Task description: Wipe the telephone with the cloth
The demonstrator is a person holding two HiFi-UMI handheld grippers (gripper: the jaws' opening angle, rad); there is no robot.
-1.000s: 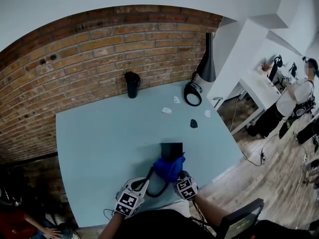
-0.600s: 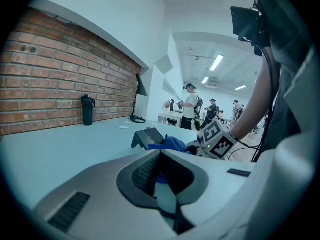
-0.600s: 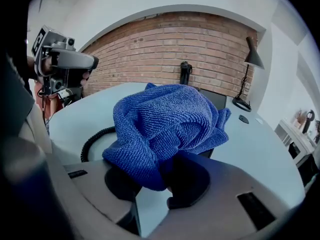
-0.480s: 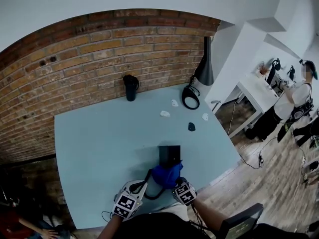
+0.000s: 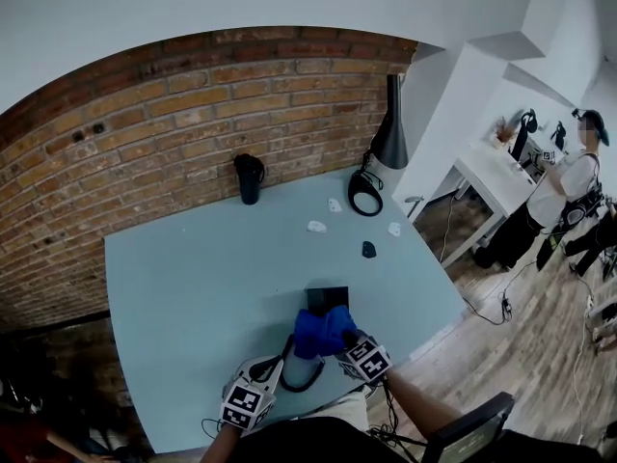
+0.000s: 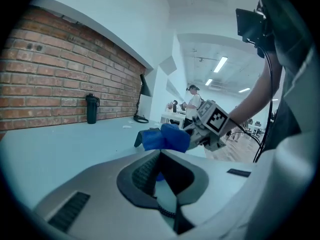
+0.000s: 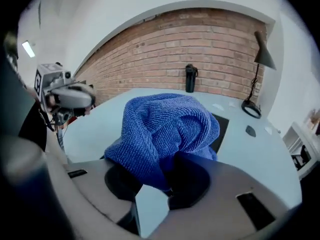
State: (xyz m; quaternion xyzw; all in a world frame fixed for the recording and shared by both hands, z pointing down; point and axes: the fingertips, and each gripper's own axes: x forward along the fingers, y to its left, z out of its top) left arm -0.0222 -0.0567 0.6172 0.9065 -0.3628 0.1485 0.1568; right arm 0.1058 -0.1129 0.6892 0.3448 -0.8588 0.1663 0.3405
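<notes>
The right tongs (image 7: 167,181) are pinching the blue cloth (image 7: 165,129). It is bunching over their tips and covering the near end of the black telephone (image 7: 220,129), which is lying flat on the desk (image 5: 193,278) just ahead of them. The left tongs (image 6: 160,154) are sitting just to the left, tips pressed together on nothing and pointing toward the cloth.

The desk's near edge is running close behind both tongs. Its right edge is lying off to the right of the right tongs, with wooden floor (image 5: 501,355) beyond. Ahead and left of the left tongs, a wide stretch of pale blue desk is lying open.

Far ahead, a black cup (image 5: 249,177) is standing by the brick wall (image 5: 145,143), and a black lamp (image 5: 392,128) is rising at the far right corner. A few small white bits (image 5: 316,227) are lying between the lamp and the telephone. Past the right edge, a person (image 5: 564,191) is standing at a white table (image 5: 492,177).
</notes>
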